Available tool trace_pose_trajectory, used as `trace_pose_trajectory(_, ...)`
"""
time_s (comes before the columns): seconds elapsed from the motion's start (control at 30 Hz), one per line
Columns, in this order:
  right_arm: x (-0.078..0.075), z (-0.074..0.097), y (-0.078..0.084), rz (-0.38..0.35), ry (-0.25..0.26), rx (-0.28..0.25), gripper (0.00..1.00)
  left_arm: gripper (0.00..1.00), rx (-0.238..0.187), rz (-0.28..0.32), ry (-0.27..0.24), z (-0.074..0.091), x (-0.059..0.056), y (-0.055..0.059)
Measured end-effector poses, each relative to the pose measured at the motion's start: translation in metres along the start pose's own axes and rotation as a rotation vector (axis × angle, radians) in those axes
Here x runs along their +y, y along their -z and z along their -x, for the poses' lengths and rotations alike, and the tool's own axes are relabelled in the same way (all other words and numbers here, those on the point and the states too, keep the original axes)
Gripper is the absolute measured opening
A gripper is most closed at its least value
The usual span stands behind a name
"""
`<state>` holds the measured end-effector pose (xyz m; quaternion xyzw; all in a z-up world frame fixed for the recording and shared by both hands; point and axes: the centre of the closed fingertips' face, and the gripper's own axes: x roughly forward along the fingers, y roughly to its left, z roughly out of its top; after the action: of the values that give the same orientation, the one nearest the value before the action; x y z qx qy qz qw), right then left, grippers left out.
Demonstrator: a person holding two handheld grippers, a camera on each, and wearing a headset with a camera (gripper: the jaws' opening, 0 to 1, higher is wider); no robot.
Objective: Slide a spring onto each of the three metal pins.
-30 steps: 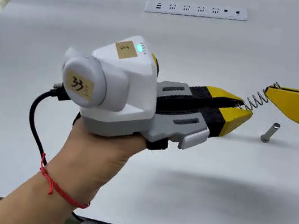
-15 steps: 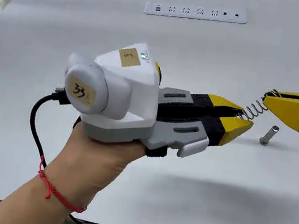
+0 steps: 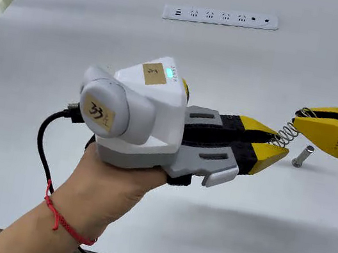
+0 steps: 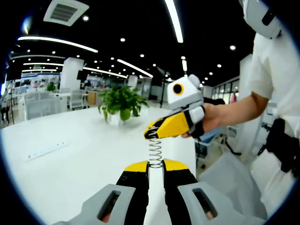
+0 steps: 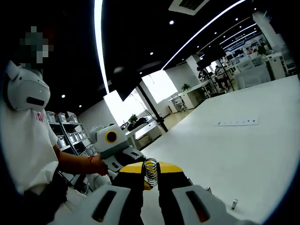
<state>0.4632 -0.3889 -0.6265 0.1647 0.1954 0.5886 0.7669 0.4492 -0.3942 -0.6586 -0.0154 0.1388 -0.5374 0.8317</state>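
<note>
Lower now, left gripper (image 3: 275, 143) and right gripper (image 3: 298, 116), spring (image 3: 284, 133) bridging them, both jaws clamped on its ends.

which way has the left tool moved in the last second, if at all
Yes. In the head view the left tool has shifted right and down, so its tip sits closer to the loose pin on the table.
</note>
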Motion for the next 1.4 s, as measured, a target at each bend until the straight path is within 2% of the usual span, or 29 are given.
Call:
trace_pose_trajectory(0.77, 0.014, -0.001, 0.013, 0.282, 0.005, 0.207, 0.12, 0.10, 0.022, -0.021, 0.031, -0.002, -0.009, 0.008)
trace_pose_trajectory(1.03, 0.014, 0.000, 0.016, 0.302, 0.002, 0.230, 0.13, 0.10, 0.018, -0.013, 0.036, -0.002, -0.011, 0.011)
trace_pose_trajectory(1.3, 0.017, 0.002, 0.017, 0.317, -0.015, 0.264, 0.19, 0.10, 0.019, -0.016, 0.037, -0.001, -0.011, 0.012)
trace_pose_trajectory(1.37, 0.016, 0.006, 0.018, 0.360, -0.028, 0.319, 0.21, 0.10, 0.029, -0.024, 0.039, -0.001, -0.012, 0.014)
trace_pose_trajectory(1.4, 0.015, 0.008, 0.018, 0.407, -0.034, 0.356, 0.22, 0.10, 0.036, -0.029, 0.042, -0.001, -0.013, 0.015)
